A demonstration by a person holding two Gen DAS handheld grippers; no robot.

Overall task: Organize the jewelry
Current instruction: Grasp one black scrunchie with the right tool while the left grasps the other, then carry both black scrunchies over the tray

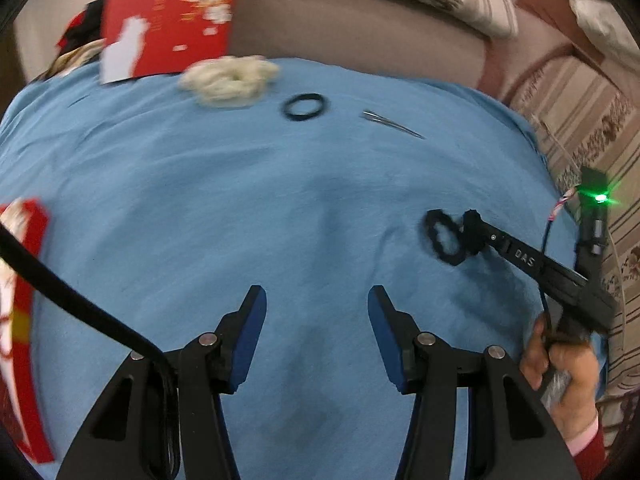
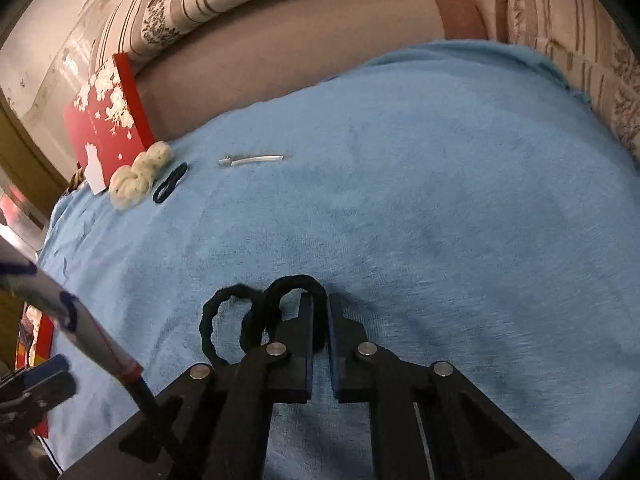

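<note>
My right gripper (image 2: pixel 319 300) is shut on a black scrunchie (image 2: pixel 224 312) that lies twisted on the blue cloth (image 2: pixel 440 200); the left wrist view shows the same scrunchie (image 1: pixel 444 240) at that gripper's tip (image 1: pixel 474 226). My left gripper (image 1: pixel 317 294) is open and empty above the cloth. At the far side lie a cream scrunchie (image 1: pixel 230 80), a thin black hair tie (image 1: pixel 304 106) and a silver hair clip (image 1: pixel 394 124); they also show in the right wrist view: cream scrunchie (image 2: pixel 140 178), hair tie (image 2: pixel 170 182), clip (image 2: pixel 250 160).
A red box lid with white blossoms (image 1: pixel 168 16) stands at the cloth's far edge, also seen from the right wrist (image 2: pixel 106 120). Another red box part (image 1: pixel 24 320) sits at the left. Patterned sofa cushions (image 2: pixel 240 4) surround the cloth. A black strap (image 1: pixel 80 304) crosses the left.
</note>
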